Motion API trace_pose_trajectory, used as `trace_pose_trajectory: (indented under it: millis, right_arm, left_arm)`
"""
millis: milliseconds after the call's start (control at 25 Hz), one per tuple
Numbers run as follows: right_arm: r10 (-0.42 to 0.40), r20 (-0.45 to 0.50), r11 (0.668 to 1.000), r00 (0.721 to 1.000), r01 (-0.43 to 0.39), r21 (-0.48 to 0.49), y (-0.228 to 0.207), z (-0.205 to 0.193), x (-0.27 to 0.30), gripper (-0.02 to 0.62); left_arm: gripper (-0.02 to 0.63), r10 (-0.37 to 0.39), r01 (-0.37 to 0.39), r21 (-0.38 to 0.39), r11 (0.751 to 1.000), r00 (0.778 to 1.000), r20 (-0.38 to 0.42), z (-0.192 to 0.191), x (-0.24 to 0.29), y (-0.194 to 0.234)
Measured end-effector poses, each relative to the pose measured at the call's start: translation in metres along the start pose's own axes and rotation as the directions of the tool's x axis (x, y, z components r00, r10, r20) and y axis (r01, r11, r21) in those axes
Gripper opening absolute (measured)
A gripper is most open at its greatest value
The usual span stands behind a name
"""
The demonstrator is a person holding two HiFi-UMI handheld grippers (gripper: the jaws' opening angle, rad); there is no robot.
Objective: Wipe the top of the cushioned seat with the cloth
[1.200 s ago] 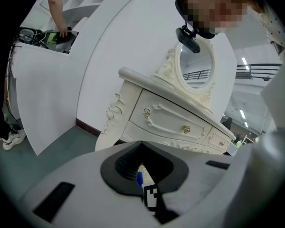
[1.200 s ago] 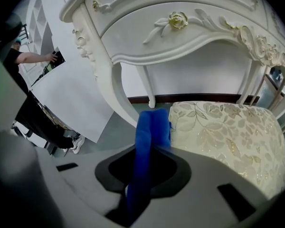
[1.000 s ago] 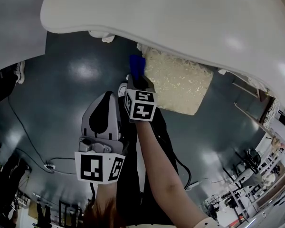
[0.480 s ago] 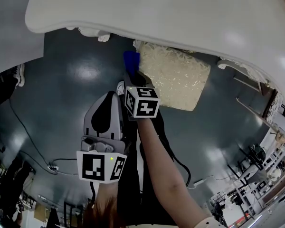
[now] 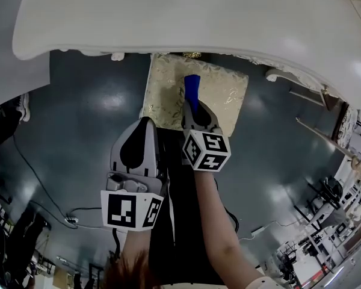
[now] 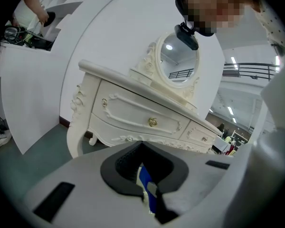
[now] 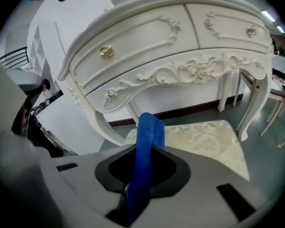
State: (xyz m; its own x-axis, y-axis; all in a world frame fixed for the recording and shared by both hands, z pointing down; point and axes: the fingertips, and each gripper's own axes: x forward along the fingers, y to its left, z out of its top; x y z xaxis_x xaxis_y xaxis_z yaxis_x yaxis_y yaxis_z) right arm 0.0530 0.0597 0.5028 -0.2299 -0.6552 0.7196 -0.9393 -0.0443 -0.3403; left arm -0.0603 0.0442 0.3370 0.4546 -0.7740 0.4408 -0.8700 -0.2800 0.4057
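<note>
Grey floor (image 5: 90, 95) under a white dressing table (image 5: 198, 17); cushioned seat (image 5: 165, 86) stands at its front edge, with the blue cloth (image 5: 192, 92) now over the seat's middle, in from the left edge where it was a moment ago, so wiping looks ready to start. Right claw (image 5: 194, 108) clamped on the cloth; left claw (image 5: 145, 124) closed, empty, near the seat's near left corner. Bare cushion either side; the dressing table's edge limits the far reach.

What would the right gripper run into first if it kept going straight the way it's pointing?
Probably the cushioned seat. The right gripper, shut on the blue cloth, is above the seat's near part, aimed forward. If its line clears the cushion, the white dressing table's carved apron comes next. Depth is unclear.
</note>
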Motion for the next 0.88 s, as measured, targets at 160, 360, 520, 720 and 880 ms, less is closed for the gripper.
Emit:
trace_pose_trajectory:
  millis: [160,360,520,720,880]
  right_arm:
    - [-0.115,0.007,0.993,0.993,0.115,0.012,-0.073,-0.013,-0.044,0.061]
    - [-0.264,-0.027,0.964,0.964,0.264,0.036,-0.165,-0.039,-0.085,0.062]
    - [-0.329,-0.05,0.94,0.943,0.332,0.073,-0.209,-0.059,-0.1,0.061]
    - [-0.305,-0.119,0.946,0.945,0.315,0.076,-0.23,-0.095,-0.087,0.061]
    - [-0.291,-0.146,0.942,0.946,0.309,0.129,-0.234,-0.114,-0.079,0.061]
  left_arm:
    - [-0.002,-0.059,0.059,0.022,0.998,0.998,-0.016,-0.006,0.012,-0.035]
    - [-0.002,-0.118,0.121,0.055,0.991,0.992,-0.052,-0.019,0.025,-0.069]
    - [-0.002,-0.141,0.149,0.078,0.986,0.986,-0.094,-0.034,0.026,-0.087]
    - [-0.002,-0.161,0.175,0.108,0.979,0.979,-0.124,-0.046,0.03,-0.104]
    - [-0.002,-0.169,0.187,0.121,0.975,0.975,-0.142,-0.056,0.032,-0.112]
